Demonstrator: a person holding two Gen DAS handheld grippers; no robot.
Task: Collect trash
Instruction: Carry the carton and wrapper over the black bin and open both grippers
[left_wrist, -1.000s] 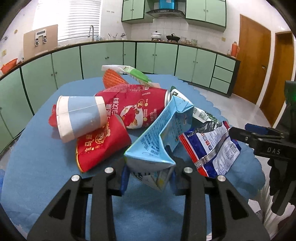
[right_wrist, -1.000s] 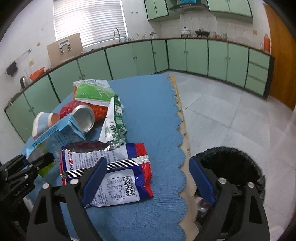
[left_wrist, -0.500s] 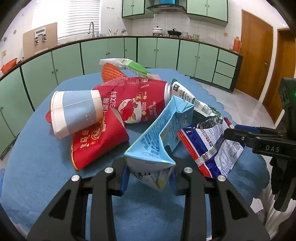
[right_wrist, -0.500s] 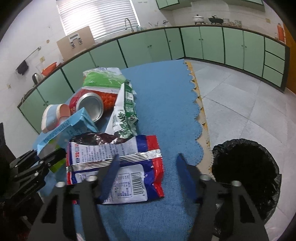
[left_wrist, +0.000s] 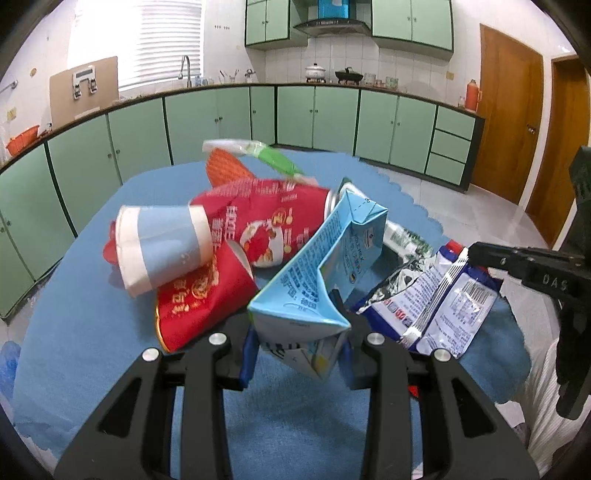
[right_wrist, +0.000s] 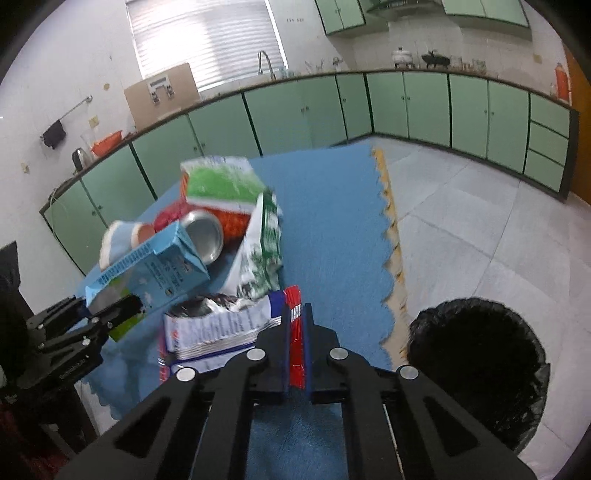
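My left gripper (left_wrist: 295, 345) is shut on a crumpled light blue milk carton (left_wrist: 325, 266) and holds it above the blue tablecloth (left_wrist: 92, 332); the carton also shows in the right wrist view (right_wrist: 155, 266). My right gripper (right_wrist: 295, 350) is shut on the edge of a blue, white and red snack wrapper (right_wrist: 221, 328), which also shows in the left wrist view (left_wrist: 439, 306). A red can (left_wrist: 266, 218), a red paper cup (left_wrist: 199, 302) and a blue-white paper cup (left_wrist: 162, 243) lie in a heap behind.
A bin with a black liner (right_wrist: 476, 365) stands on the tiled floor right of the table. A green-white wrapper (right_wrist: 262, 247) and a green-orange packet (right_wrist: 218, 188) lie on the cloth. Green cabinets (right_wrist: 406, 107) line the walls.
My right gripper went from wide open to shut on the snack wrapper's edge and is lifting it. My left gripper kept hold of the milk carton and raised it slightly.
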